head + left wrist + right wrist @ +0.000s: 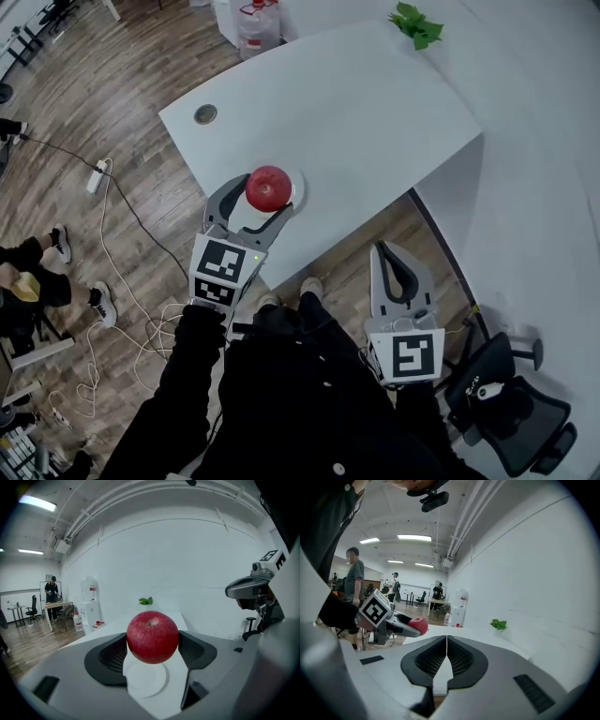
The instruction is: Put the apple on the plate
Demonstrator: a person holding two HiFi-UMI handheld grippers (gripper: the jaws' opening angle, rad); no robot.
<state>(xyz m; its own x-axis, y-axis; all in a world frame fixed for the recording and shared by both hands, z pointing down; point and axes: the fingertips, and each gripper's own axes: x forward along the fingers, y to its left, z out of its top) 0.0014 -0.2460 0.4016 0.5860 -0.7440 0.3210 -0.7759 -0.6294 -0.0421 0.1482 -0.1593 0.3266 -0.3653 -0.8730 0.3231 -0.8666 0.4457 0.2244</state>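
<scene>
- White surface (375,103) carries a white plate (145,682) near its 7 o'clock edge.
- Left hand-held gripper (265,199) pinches a red apple (152,637) over the plate.
- Right hand-held gripper (397,262) is pressed together, empty.

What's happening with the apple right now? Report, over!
Left gripper shut on round red apple, directly over the small white plate. Right gripper shut, empty, beside the white table. Nothing blocking the plate.
</scene>
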